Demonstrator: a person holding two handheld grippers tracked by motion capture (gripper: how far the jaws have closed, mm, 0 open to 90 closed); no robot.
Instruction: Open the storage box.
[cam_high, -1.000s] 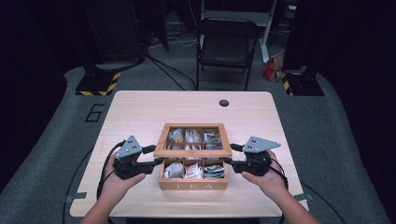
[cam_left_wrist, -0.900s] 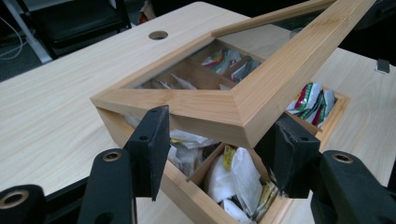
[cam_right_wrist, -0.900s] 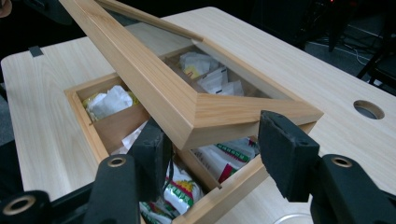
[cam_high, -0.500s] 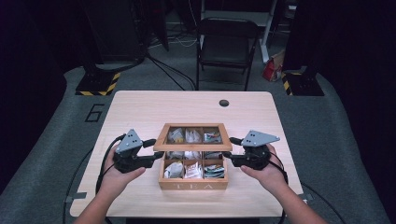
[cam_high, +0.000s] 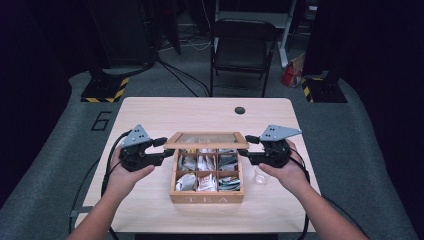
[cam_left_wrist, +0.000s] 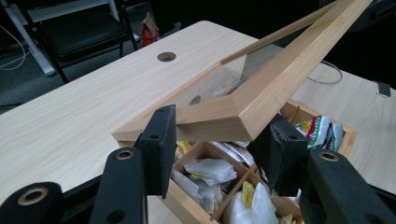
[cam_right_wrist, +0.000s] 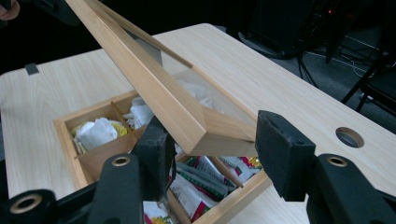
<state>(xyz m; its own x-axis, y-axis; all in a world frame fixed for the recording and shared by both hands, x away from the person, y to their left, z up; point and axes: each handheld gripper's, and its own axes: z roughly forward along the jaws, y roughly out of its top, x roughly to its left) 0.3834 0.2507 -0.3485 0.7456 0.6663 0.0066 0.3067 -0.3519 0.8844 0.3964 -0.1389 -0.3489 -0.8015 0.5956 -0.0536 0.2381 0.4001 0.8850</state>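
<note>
Left claw: its jaws straddle the near-left corner of the lid; they have just been closing, and one pad seems to touch the wood while the other stands a little off, though the angle makes that hard to judge.
Right claw: spread around the opposite front corner of the lid; one pad is clearly off the wood, so the corner sits between the jaws rather than pinched.
Where the lid is: raised and tilted between the two claws, its front edge up, its back edge hinged on the tea box on the counter.
How the lid will handle: light, stiff wooden frame around a clear pane; the pane is the fragile part, and smooth wood can slip on the pads.
Where to take hold: the mitred front corners, wood only, both sides lifted evenly so the hinge is not twisted.
Box, just below the claws: open, with six compartments.
Contents: tea bags in white and coloured sachets, loosely heaped in every compartment.
Beyond the claws: a round hole in the counter, then a chair on the floor.
</note>
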